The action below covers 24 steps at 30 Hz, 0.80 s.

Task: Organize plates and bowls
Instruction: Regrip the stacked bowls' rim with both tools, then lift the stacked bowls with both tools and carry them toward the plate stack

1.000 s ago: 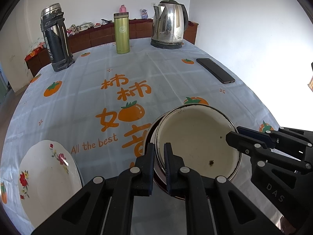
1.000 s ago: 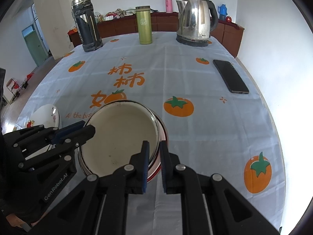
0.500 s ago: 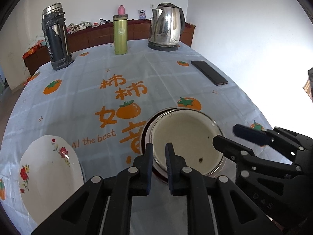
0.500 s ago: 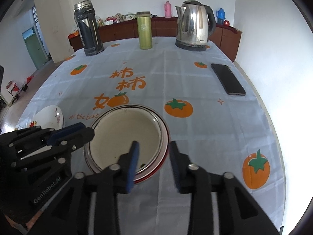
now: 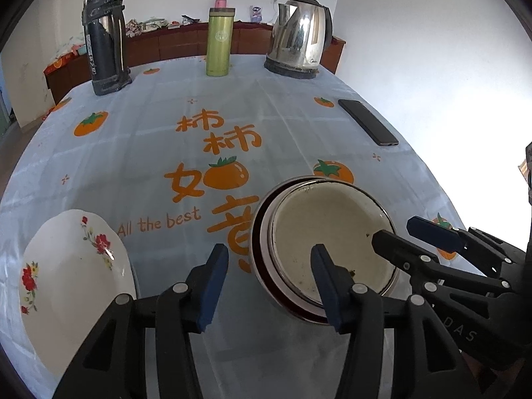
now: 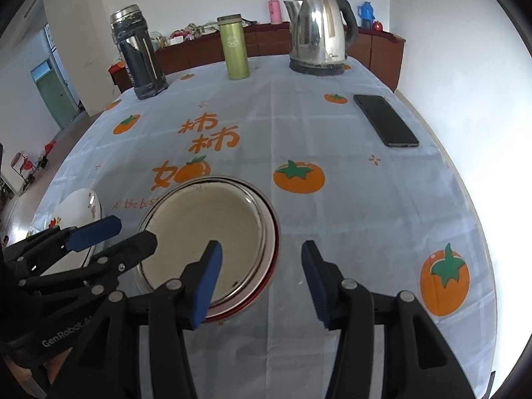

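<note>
At nine o'clock, the floral plate (image 5: 73,286) lies on the desk (image 5: 159,139). At centre, nested bowls (image 5: 329,242) are released: left claw (image 5: 269,286) and right claw (image 6: 261,281) are opening, apparently clear of the rim. Withdrawal should be straight, avoiding the stack.
</note>
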Motion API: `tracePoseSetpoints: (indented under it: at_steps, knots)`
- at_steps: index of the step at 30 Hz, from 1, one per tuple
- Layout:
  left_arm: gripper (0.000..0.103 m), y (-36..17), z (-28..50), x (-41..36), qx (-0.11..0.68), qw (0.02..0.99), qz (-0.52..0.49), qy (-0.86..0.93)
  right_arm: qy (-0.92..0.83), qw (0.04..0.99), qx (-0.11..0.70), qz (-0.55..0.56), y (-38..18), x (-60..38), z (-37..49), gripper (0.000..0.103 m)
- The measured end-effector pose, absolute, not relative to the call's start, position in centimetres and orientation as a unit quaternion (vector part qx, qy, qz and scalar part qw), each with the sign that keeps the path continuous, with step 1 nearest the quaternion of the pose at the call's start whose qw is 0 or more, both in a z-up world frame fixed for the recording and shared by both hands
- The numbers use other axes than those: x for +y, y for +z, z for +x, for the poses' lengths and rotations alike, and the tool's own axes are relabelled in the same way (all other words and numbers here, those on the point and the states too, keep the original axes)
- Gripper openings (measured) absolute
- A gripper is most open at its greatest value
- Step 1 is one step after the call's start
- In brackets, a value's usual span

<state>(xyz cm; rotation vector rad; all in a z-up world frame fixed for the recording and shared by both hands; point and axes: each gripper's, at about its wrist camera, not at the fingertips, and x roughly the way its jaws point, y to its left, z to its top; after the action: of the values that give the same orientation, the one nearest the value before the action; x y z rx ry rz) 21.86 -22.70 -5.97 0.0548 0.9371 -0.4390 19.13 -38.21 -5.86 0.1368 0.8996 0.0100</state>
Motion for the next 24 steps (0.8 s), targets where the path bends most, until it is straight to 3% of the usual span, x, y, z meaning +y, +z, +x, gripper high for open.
tracePoseSetpoints:
  at_steps: [8,15,24]
  knots:
    - [0.054,-7.1,22.5,-22.8,0.466,0.859,0.022,-0.209,0.008,0.893,0.444,0.073,-6.6,-38.5,19.6,0.049]
    - [0.054,-7.7,22.6,-23.0,0.471,0.856,0.025,-0.214,0.022,0.886,0.455,0.089,-8.0,-38.7,20.1,0.030]
    - [0.052,-8.5,22.9,-23.6,0.483,0.847,0.017,-0.221,0.022,0.885,0.457,0.083,-8.0,-38.4,20.6,0.026]
